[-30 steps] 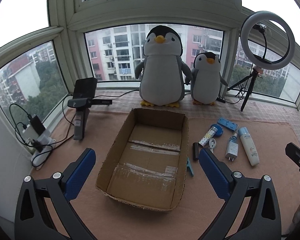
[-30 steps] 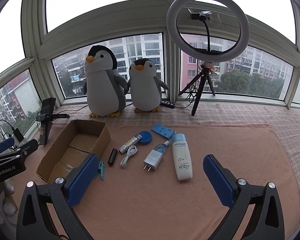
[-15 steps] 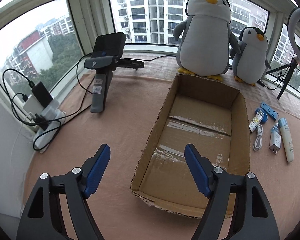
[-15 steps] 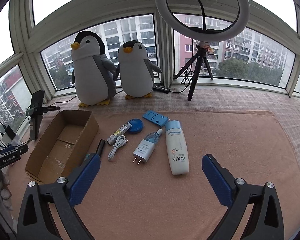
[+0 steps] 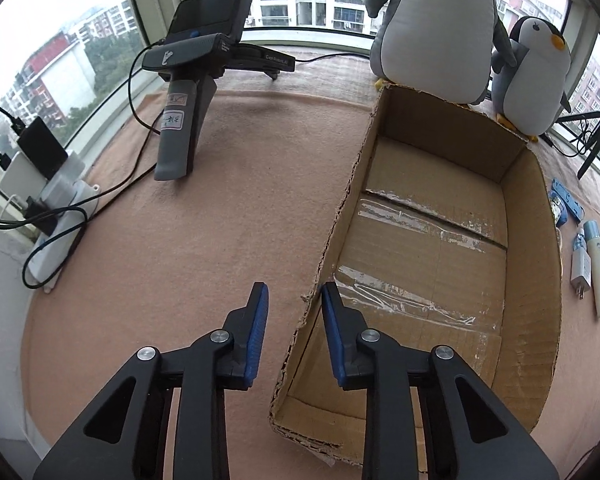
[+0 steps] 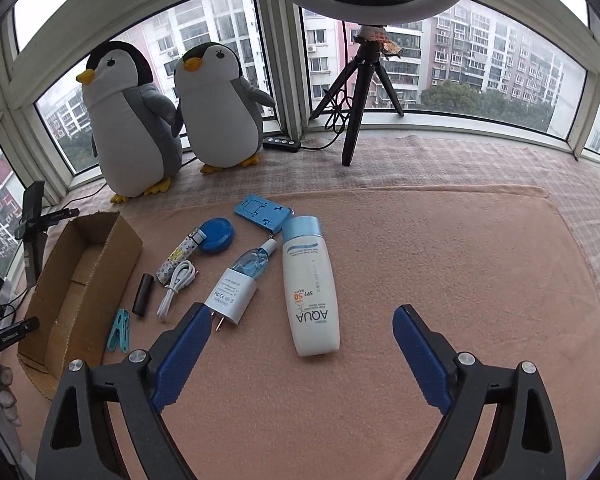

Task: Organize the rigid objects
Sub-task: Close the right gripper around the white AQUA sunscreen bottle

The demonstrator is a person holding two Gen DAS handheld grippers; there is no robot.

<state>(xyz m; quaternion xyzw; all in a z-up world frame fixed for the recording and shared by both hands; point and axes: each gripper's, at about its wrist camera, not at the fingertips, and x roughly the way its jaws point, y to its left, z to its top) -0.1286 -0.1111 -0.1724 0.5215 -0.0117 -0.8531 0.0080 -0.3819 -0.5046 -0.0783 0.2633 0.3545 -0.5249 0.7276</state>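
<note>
L gripper (image 5: 293, 294) is seen closing w/ the box (image 5: 534, 264) wall edge between its jaws, not yet pinched. R gripper (image 6: 302, 318) is wide but narrowing above the sunscreen bottle (image 6: 310, 292); open mat is left to its right. Box near corner is cut off.

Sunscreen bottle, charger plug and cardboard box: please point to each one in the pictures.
Sunscreen bottle (image 6: 310, 288), right wrist view, on the middle of its white body.
Charger plug (image 6: 231, 295), right wrist view, on its white label face.
Cardboard box (image 5: 534, 280), left wrist view, on its right inner wall.
</note>
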